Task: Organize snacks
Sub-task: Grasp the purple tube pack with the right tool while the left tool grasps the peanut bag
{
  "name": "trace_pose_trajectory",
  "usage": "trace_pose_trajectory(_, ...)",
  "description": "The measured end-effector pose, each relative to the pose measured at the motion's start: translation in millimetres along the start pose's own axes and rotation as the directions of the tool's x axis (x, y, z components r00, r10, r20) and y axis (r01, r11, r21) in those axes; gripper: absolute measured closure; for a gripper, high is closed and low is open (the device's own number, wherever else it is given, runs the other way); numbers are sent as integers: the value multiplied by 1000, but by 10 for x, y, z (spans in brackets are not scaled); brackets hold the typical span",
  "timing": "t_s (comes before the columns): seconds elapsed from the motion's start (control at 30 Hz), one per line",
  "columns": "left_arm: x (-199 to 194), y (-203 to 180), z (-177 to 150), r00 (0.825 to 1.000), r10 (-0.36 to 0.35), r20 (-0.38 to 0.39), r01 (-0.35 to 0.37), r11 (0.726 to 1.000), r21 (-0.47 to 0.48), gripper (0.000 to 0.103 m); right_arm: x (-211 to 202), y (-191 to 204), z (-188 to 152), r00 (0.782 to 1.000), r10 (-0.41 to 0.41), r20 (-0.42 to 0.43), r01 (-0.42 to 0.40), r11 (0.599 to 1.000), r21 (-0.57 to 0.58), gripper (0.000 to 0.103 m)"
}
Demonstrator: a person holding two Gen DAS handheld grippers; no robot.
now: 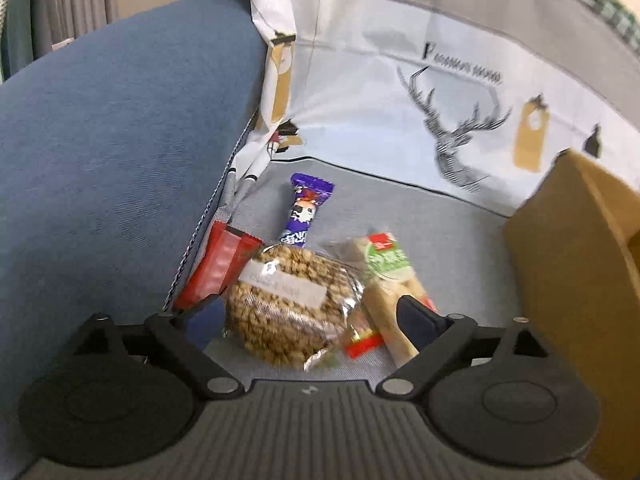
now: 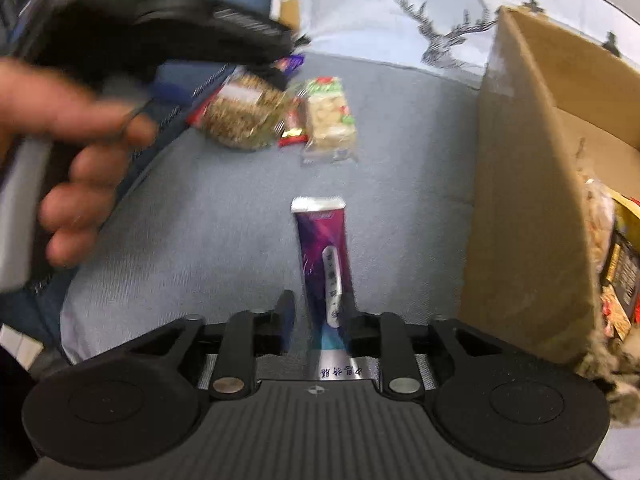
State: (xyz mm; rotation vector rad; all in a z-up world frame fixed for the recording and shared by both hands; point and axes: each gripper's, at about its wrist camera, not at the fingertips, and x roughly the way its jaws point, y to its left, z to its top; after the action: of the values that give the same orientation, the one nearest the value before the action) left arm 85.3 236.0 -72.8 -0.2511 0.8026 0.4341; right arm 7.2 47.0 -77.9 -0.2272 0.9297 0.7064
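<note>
In the left wrist view my left gripper (image 1: 294,308) stands wide open over a round clear bag of puffed grain (image 1: 292,304), its fingers apart from the bag. Around the bag lie a red packet (image 1: 220,268), a purple bar (image 1: 306,208), a cream bar with a green label (image 1: 384,276) and a small red candy (image 1: 362,340). In the right wrist view a long purple packet (image 2: 324,256) lies on the grey cloth (image 2: 224,208) between the jaws of my right gripper (image 2: 322,308). A gap shows at the left finger (image 2: 286,312), so that gripper is open.
An open cardboard box (image 2: 528,200) with several snacks inside stands at the right. A deer-print cloth wall (image 1: 400,92) rises behind the pile. A blue cushion (image 1: 120,140) borders the left. A person's hand (image 2: 80,160) holds the left gripper's body (image 2: 180,28) above the pile.
</note>
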Motion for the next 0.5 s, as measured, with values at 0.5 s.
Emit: trace_pose_trajectory(0.5, 219, 92, 31, 997, 48, -53, -53, 995, -85, 21, 164, 70, -21, 999, -2, -42, -1, 996, -85, 79)
